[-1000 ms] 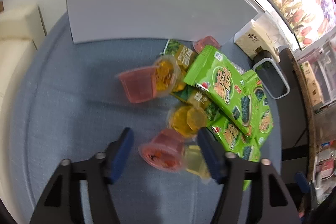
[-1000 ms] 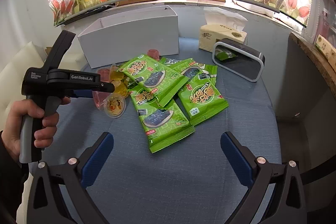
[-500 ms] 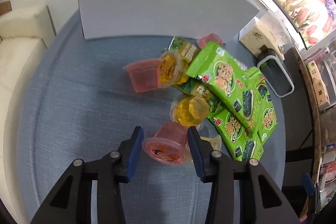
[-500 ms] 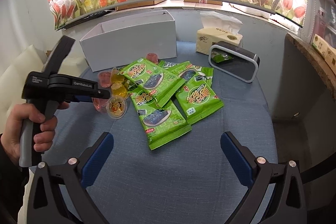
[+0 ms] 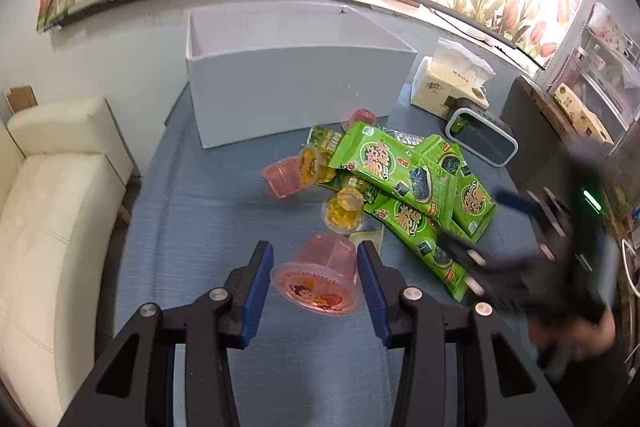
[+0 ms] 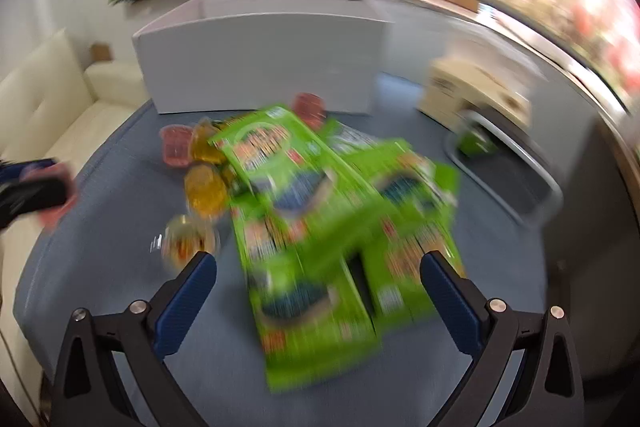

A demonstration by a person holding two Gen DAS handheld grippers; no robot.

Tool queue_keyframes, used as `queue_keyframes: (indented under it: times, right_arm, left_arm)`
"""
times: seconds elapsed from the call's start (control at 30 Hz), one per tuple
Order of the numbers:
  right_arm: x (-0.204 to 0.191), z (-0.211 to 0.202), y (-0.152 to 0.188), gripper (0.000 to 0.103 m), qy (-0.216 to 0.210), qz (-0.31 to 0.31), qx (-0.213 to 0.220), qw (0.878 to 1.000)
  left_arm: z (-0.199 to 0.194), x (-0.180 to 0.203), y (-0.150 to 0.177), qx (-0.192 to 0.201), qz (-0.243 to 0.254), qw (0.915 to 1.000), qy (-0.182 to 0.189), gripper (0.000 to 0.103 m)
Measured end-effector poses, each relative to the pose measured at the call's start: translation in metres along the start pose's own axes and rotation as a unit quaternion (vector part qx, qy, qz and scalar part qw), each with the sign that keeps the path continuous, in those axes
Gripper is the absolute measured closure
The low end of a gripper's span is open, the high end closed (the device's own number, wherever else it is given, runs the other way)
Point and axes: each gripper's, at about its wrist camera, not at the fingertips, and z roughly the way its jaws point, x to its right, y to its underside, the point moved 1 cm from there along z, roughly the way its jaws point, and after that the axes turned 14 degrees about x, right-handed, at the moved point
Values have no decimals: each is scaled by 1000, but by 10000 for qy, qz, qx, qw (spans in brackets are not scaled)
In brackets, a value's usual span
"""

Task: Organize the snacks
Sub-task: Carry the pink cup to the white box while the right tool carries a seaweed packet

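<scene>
My left gripper (image 5: 316, 267) is shut on a pink jelly cup (image 5: 320, 275) and holds it above the blue table. Several green seaweed snack packs (image 5: 404, 179) lie piled in the middle, with yellow jelly cups (image 5: 345, 213) and another pink cup (image 5: 284, 179) beside them. The white box (image 5: 296, 83) stands behind, open at the top. My right gripper (image 6: 318, 267) is open and empty, low over the green packs (image 6: 320, 223); this view is blurred. The right gripper also shows blurred in the left wrist view (image 5: 536, 251).
A tissue box (image 5: 448, 83) and a dark grey-rimmed device (image 5: 480, 135) stand at the back right. A cream sofa (image 5: 52, 195) lies left of the table. A loose yellow cup (image 6: 188, 243) sits by my right gripper's left finger.
My left gripper closed on the pink jelly cup and lifted it, tilting up toward the box. My right gripper moved forward and down over the green packs.
</scene>
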Motion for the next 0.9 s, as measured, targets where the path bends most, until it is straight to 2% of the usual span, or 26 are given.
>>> queue_keyframes:
  times: [0.13, 0.3, 0.33, 0.37, 0.4, 0.57, 0.73, 0.8, 0.9]
  right_arm:
    - [-8, 41, -21, 0, -396, -384, -239, 9982]
    - [-10, 75, -29, 1, -446, -772, -603, 9942]
    - [-10, 81, -29, 6, -481, -797, -704, 9932]
    - [-10, 86, -28, 16, -577, -782, -771, 9923]
    - [-9, 87, -28, 17, -620, -783, -765, 9921]
    - [-7, 79, -27, 21, -646, -708, -654, 9932]
    - [5, 49, -31, 21, -615, -545, -359, 9960]
    - [11, 30, -35, 21, -533, -521, -166, 9971]
    - [21, 1, -60, 21, -380, -428, 167, 9982]
  left_arm:
    - [-10, -4, -2, 77, 64, 9999, 25, 55]
    - [-12, -9, -3, 101, 49, 9999, 61, 55]
    - [-11, -10, -3, 105, 25, 9999, 71, 55]
    - [-11, -10, -2, 94, 15, 9999, 92, 55]
    - [-10, -10, -2, 95, 16, 9999, 108, 55]
    - [-6, -6, -2, 105, 66, 9998, 136, 55]
    - [-4, -4, -9, 152, 137, 9997, 153, 55]
    - [-4, -5, -17, 192, 137, 9996, 177, 55]
    - [-5, -6, -43, 384, 177, 9990, 154, 55]
